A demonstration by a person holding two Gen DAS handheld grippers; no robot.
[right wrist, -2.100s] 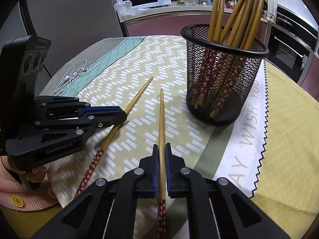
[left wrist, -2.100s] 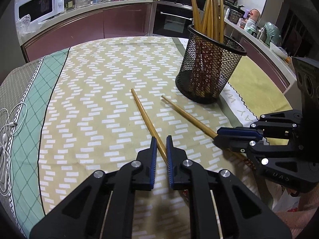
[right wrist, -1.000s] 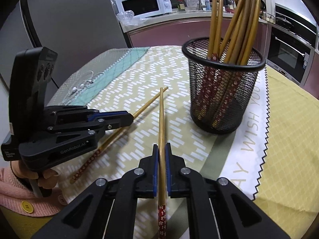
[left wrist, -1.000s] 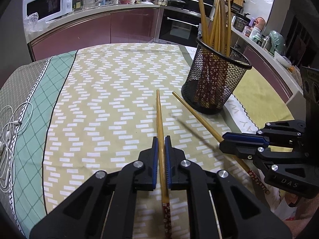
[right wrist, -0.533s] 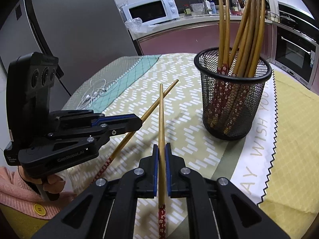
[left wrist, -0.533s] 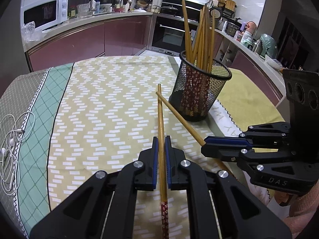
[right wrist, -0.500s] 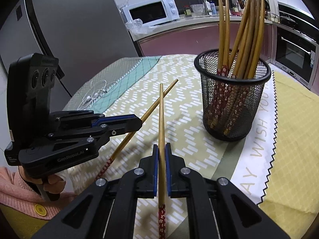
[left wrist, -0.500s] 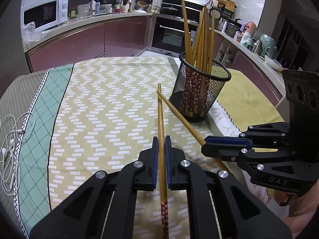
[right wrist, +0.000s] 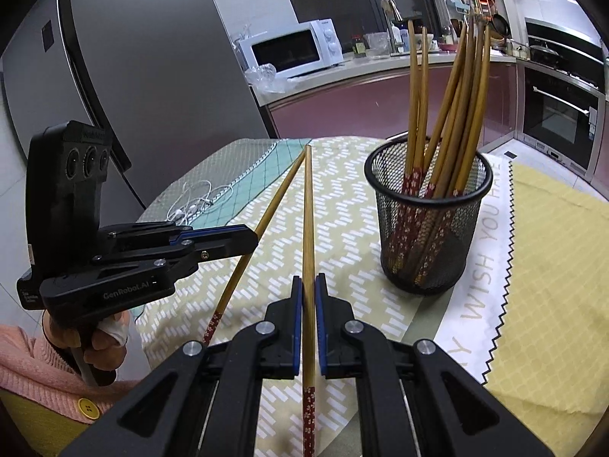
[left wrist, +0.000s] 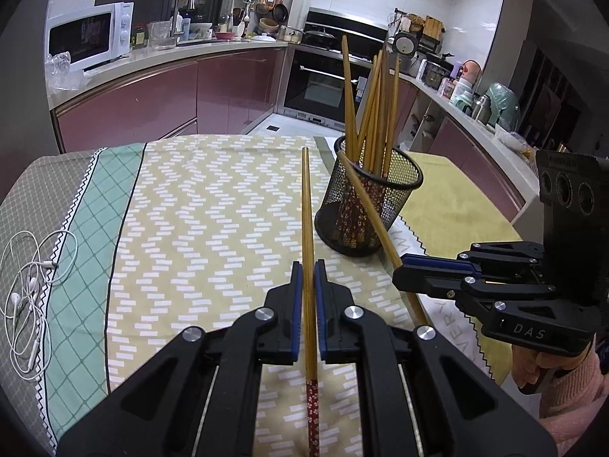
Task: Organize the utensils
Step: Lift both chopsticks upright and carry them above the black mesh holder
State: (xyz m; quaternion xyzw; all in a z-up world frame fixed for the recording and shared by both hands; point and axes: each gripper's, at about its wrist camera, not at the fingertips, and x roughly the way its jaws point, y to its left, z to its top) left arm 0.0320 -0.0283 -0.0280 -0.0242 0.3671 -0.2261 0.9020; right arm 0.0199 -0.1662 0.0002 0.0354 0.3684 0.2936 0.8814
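My left gripper [left wrist: 308, 278] is shut on a wooden chopstick [left wrist: 306, 221] with a red flowered end, held in the air above the table and pointing forward. My right gripper [right wrist: 308, 289] is shut on a second such chopstick [right wrist: 308, 221], also lifted. Each gripper shows in the other's view, the right gripper [left wrist: 403, 266] at the right and the left gripper [right wrist: 247, 240] at the left. A black mesh holder [left wrist: 369, 209] with several chopsticks stands upright ahead and to the right, also in the right wrist view [right wrist: 426, 228].
A patterned cloth [left wrist: 198, 228] covers the round table. White earphones [left wrist: 26, 282] lie at its left edge. A yellow cloth [right wrist: 552, 266] lies beyond the holder. Kitchen counters, a microwave [left wrist: 91, 38] and an oven stand behind.
Both grippers have risen with their chopsticks off the table. The holder now looks lower and farther in both views, and the two chopstick tips point higher above the cloth.
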